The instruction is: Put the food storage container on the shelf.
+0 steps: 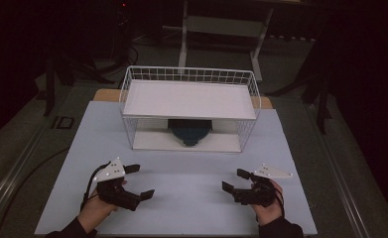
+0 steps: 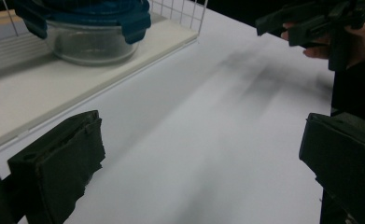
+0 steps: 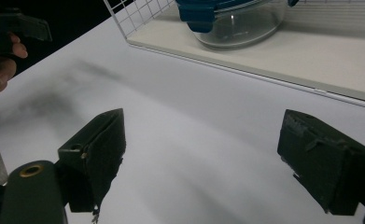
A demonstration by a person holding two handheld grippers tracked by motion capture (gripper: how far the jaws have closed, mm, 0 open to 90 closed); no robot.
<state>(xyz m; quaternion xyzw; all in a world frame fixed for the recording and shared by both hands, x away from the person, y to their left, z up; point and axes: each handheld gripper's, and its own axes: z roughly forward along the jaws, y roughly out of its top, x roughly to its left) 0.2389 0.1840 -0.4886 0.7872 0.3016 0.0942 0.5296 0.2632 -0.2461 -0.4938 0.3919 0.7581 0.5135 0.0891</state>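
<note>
A clear glass container with a dark blue clip lid stands on the lower white board of a white wire rack. In the left gripper view the container is at the upper left; in the right gripper view the container is at the top. My left gripper rests open on the table at the front left, holding nothing. My right gripper is open at the front right, also with nothing in it. Both point toward the table's middle, well short of the rack.
The rack carries a flat white shelf above the container. A pale blue-white tabletop lies between the grippers and the rack. Dark floor, cables and a table frame sit beyond. The far right gripper and the far left gripper face each other.
</note>
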